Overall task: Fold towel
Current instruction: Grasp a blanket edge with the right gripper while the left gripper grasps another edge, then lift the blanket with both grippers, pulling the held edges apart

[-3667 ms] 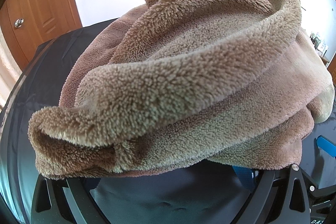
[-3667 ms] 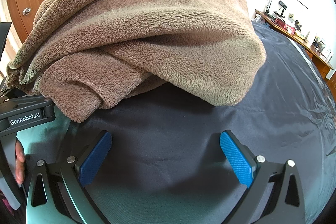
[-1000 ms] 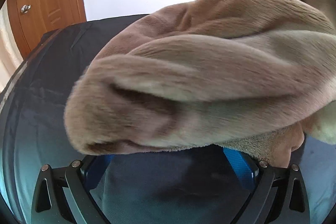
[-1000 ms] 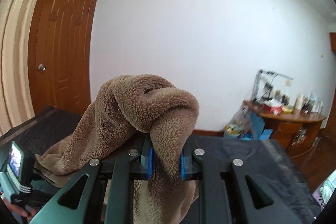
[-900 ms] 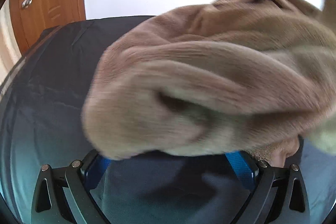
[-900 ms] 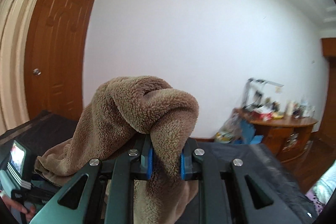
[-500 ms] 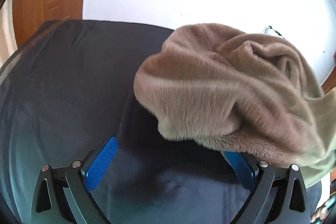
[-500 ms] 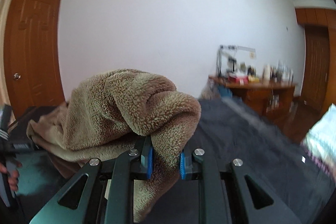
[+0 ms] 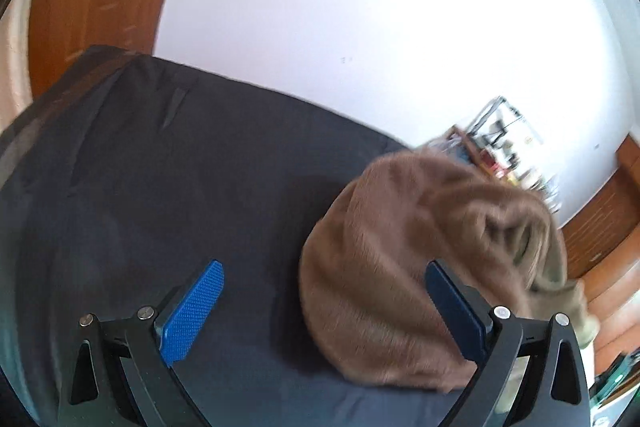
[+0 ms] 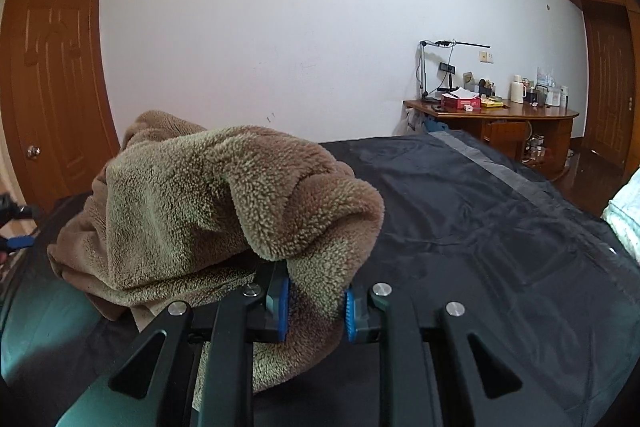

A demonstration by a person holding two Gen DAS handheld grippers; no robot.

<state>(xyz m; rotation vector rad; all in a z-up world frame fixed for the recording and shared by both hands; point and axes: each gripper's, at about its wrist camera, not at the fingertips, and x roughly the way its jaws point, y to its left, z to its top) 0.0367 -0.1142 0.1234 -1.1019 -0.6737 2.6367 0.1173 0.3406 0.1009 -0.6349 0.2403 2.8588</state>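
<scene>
Dark bed [image 10: 500, 227] under both grippers: right gripper [image 10: 316, 303] clamped on a bunched wad of towel [image 10: 224, 203], left gripper [image 9: 324, 311] spread wide and empty with towel against its right finger; thick wad may slip or fold crooked.

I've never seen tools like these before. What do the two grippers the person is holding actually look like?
Both look alike. The left gripper has two black fingers with triangular cut-outs and round silver screw heads, each tipped with a bright blue pad of fine cross-hatched texture. The right gripper has the same black frame, silver screws and blue pads. No cables, markings or sleeves show clearly.
</scene>
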